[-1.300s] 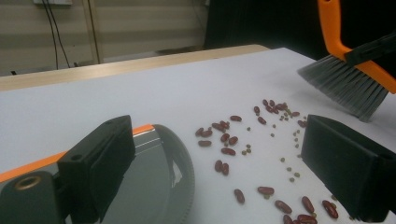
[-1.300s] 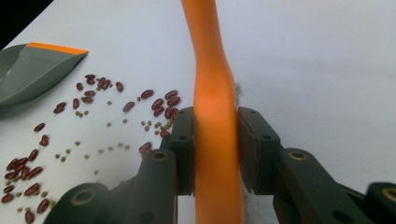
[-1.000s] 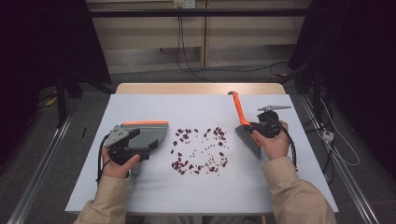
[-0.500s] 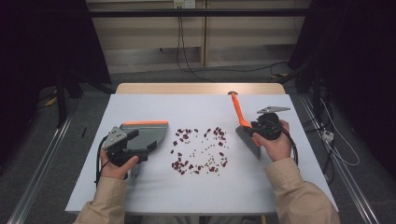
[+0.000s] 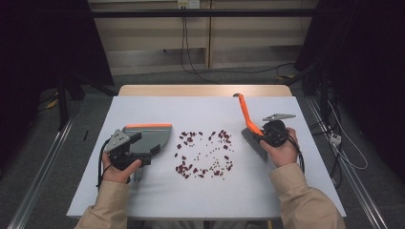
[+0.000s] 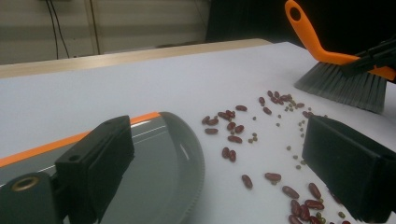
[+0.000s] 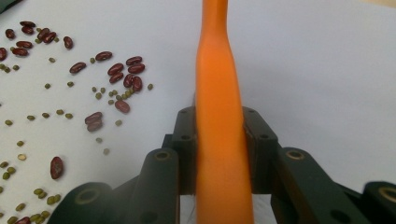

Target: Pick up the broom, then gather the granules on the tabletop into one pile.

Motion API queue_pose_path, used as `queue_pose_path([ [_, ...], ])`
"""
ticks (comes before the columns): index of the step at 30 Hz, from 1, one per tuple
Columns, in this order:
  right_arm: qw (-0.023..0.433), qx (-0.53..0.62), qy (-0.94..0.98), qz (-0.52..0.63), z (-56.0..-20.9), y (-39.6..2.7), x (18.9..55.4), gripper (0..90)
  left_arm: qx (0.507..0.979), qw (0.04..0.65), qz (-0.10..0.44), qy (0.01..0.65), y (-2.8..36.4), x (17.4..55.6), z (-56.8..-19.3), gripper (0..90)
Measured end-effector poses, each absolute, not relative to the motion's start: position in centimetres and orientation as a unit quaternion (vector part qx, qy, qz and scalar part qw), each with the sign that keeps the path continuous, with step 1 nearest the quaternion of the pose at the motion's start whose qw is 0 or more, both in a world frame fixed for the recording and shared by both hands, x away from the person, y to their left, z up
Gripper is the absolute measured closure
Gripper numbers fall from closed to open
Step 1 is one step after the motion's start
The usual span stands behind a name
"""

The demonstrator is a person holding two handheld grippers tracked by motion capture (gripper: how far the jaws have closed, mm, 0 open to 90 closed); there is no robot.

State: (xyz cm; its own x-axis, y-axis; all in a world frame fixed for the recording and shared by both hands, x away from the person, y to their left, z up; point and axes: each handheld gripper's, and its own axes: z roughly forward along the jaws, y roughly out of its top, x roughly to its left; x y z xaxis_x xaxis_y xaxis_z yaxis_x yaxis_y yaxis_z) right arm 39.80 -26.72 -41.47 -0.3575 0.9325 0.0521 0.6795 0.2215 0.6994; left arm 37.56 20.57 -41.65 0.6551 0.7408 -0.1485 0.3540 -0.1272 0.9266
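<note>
The high view is evenly lit from above: the white table [image 5: 157, 200] is bright, while the floor and the room's sides fall into near black. Shadows on the table are soft and short. Detail is moderate; the beans [image 5: 204, 155] read as small dark specks.

In the left gripper view, a pale streak of glare lies on the grey dustpan [image 6: 159, 163]. The near black jaws are slightly soft, and the background is dim.

In the right gripper view, the orange brush handle [image 7: 219, 140] is blurred at close range and the jaws are dark; the beans at left are sharper.
</note>
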Motion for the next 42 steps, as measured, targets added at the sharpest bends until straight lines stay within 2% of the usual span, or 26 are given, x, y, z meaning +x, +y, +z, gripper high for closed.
queue_pose_path([
  [7, 0.185, 0.544, 0.75, 0.328, -41.3, -26.9, 39.7, 71.4, 0.728, 0.546, 0.174, 0.378, 20.9, 37.6, -41.7, 6.8],
  [22, 0.205, 0.521, 0.737, 0.379, -40.0, -26.6, 39.9, 71.4, 0.729, 0.547, 0.174, 0.373, 22.0, 37.2, -41.6, 4.6],
  [42, 0.226, 0.508, 0.734, 0.389, -40.2, -25.5, 42.4, 71.4, 0.741, 0.545, 0.163, 0.356, 22.0, 36.7, -41.7, 4.9],
])
